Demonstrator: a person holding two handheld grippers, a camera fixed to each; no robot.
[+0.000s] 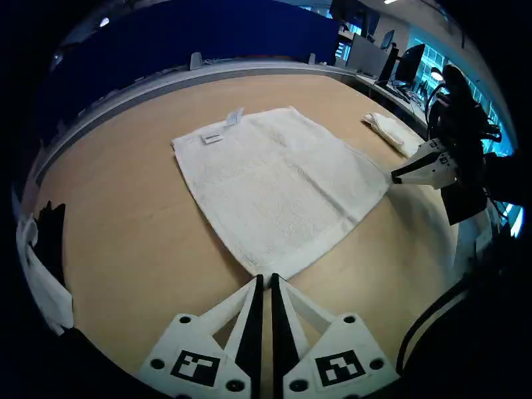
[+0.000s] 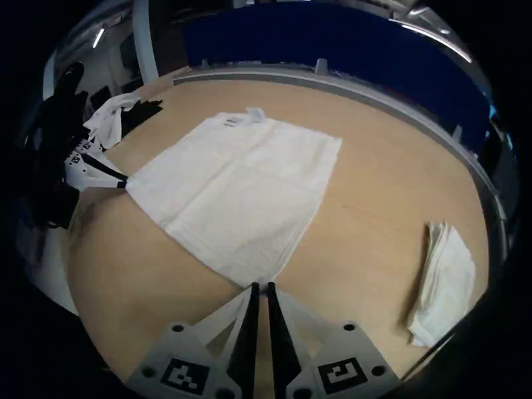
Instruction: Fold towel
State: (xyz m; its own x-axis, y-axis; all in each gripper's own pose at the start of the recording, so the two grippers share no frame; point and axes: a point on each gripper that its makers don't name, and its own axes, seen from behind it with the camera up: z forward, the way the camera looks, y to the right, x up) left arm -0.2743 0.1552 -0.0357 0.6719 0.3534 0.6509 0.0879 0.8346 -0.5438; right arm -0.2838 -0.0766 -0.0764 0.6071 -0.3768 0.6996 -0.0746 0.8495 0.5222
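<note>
Left gripper point(image 1: 264, 279) and right gripper point(image 2: 261, 287) — each nearly closed — pinch adjacent corners of the flat towel point(image 1: 279, 179) on the table point(image 1: 133, 219).

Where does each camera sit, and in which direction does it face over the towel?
Left gripper view: rides on the left claw, closed on one near corner of the flat towel, facing across the table to the blue partition; the right claw shows at right.
Right gripper view: rides on the right claw, closed on the neighbouring corner, facing the same partition; the left claw shows at left.
Both share the towel, both claws and the folded pile.
</note>
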